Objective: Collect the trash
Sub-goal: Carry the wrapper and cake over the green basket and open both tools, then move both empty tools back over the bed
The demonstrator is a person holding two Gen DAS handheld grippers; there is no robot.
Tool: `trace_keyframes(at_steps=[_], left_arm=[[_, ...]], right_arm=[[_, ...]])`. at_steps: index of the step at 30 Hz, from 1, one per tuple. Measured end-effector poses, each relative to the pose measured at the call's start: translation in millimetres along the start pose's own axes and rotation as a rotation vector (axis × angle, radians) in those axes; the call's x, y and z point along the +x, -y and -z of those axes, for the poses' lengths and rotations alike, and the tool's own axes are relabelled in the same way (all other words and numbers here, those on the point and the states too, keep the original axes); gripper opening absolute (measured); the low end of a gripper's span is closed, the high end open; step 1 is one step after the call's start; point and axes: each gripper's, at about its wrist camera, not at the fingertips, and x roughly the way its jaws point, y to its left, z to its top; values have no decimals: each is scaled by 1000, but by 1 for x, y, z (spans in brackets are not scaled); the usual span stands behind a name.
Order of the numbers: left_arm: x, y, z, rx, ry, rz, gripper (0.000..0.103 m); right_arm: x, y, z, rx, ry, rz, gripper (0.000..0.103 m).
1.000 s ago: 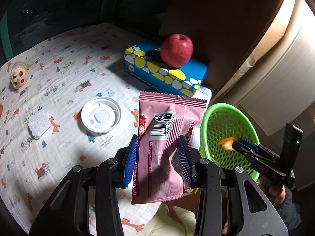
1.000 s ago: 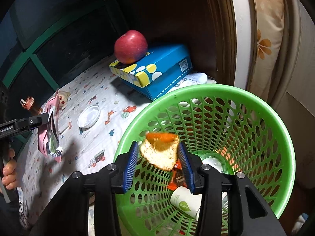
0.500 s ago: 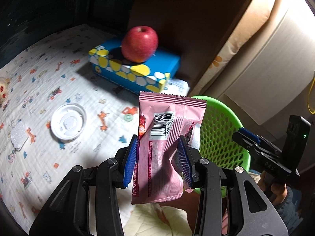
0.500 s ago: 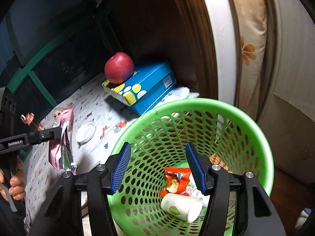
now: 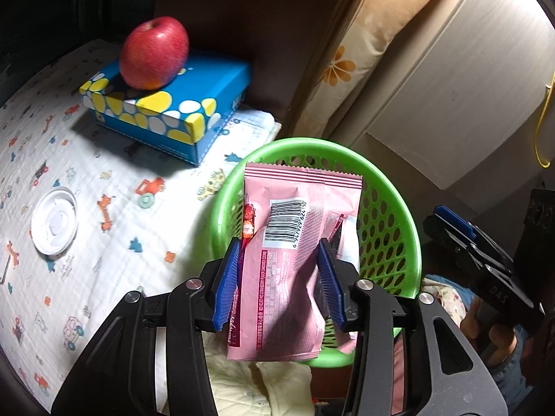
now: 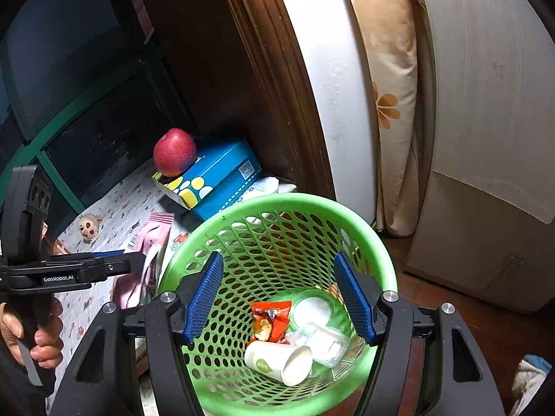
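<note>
A pink snack wrapper (image 5: 295, 263), serrated along its top edge with a barcode facing up, hangs over the green basket (image 5: 392, 187), pinched in the left hand-held gripper (image 5: 282, 280) whose jaws are easing apart. The right hand-held gripper (image 6: 281, 298) spreads, empty, above the basket.

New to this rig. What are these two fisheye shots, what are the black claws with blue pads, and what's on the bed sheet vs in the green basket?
No robot arm here: a person holds a two-finger gripper in each hand, with a camera on each looking along its fingers.

Left wrist view: the left gripper has a pink snack wrapper between its pads; the jaws are opening, over the green basket.

Right wrist view: the right gripper holds nothing, jaws opening above the basket. Inside lie a paper cup, an orange wrapper and a clear container.

On the patterned sheet: a white cup lid, and a blue box with a red apple on top.
</note>
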Motion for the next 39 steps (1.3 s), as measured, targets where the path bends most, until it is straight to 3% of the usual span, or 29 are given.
trace_keyframes(at_steps=[3, 8, 20, 30, 39], left_arm=[[5, 6, 1, 4, -3, 8, 47], [11, 8, 1, -7, -12, 22, 60], [-15, -27, 10, -54, 38, -48, 67], [-49, -92, 28, -145, 94, -198, 70], [-80, -178, 46, -267, 131, -361, 75]], right_arm=[[-1, 5, 1, 9, 0, 3, 65], [-5, 8, 4, 14, 5, 13, 66], [-1, -10, 6, -20, -9, -9, 69], [13, -60, 5, -102, -33, -73, 75], [40, -114, 6, -179, -79, -144, 79]])
